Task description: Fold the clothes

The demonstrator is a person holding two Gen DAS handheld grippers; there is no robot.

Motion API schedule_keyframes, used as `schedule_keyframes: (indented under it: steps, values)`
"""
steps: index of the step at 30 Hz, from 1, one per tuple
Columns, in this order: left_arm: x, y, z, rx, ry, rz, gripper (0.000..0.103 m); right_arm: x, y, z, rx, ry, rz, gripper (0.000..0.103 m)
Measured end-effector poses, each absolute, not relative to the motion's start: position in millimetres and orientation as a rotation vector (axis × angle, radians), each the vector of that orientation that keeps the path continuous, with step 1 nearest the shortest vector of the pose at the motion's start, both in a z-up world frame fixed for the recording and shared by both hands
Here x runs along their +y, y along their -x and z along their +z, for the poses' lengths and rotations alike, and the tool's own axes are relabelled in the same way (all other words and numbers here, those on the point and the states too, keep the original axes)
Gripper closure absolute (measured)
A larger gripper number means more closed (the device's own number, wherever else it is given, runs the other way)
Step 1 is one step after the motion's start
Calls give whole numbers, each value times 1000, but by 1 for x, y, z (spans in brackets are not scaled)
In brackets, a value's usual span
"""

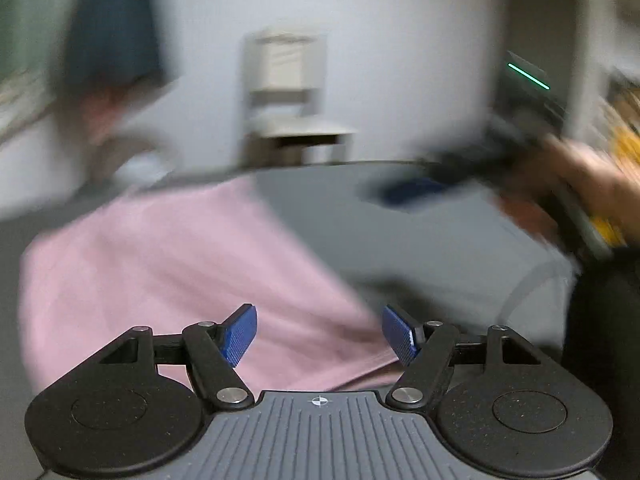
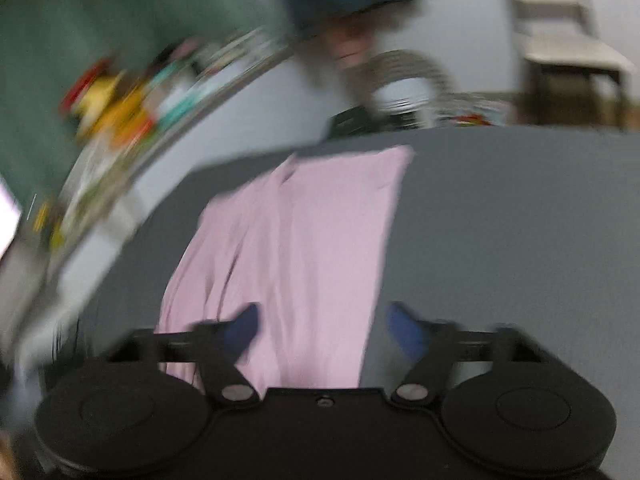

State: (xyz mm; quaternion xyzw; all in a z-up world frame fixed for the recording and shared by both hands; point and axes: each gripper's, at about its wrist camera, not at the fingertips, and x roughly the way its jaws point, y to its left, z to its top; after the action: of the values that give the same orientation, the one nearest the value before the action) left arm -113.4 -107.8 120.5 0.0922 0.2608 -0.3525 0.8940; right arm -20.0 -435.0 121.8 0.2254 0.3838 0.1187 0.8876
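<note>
I have both grippers spread wide, holding nothing. The pink garment (image 2: 296, 248) lies on the grey surface (image 2: 500, 220), long axis running straight ahead between the right gripper (image 2: 324, 328) fingers; blur aside, the left gripper (image 1: 318, 334) seems equally near.

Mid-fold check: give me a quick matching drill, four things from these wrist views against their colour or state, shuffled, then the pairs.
Things:
1. shirt
2. table
3. left tongs
4. chair

Colour or state:
A. open, nothing held
B. pink, lying flat
C. pale, by the far wall
D. dark grey

Pairs: 1-B, 2-D, 3-A, 4-C
</note>
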Motion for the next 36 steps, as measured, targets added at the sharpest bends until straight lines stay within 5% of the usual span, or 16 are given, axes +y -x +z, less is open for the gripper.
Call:
schedule_keyframes:
  steps: [4, 13, 17, 19, 21, 31, 36]
  values:
    - [-160, 130, 85, 328, -460, -885, 33, -439, -33, 97, 785, -573, 182, 61]
    - [-162, 130, 47, 299, -547, -869, 34, -425, -180, 41, 787, -646, -15, 64]
    - [-165, 120, 42, 372, -531, -874, 57, -420, -208, 31, 796, -619, -85, 68]
    - [-166, 114, 43, 421, -501, -866, 67, -416, -219, 23, 807, -626, -85, 78]
    - [-162, 106, 44, 478, -442, -843, 84, -412, -227, 19, 812, -620, -90, 100]
    - [-64, 35, 37, 875, 394, -514, 90, -307, -258, 72, 805, -110, 195, 100]
    - [-71, 45, 42, 876, 376, -463, 89, -290, -262, 88, 810, -56, 214, 80]
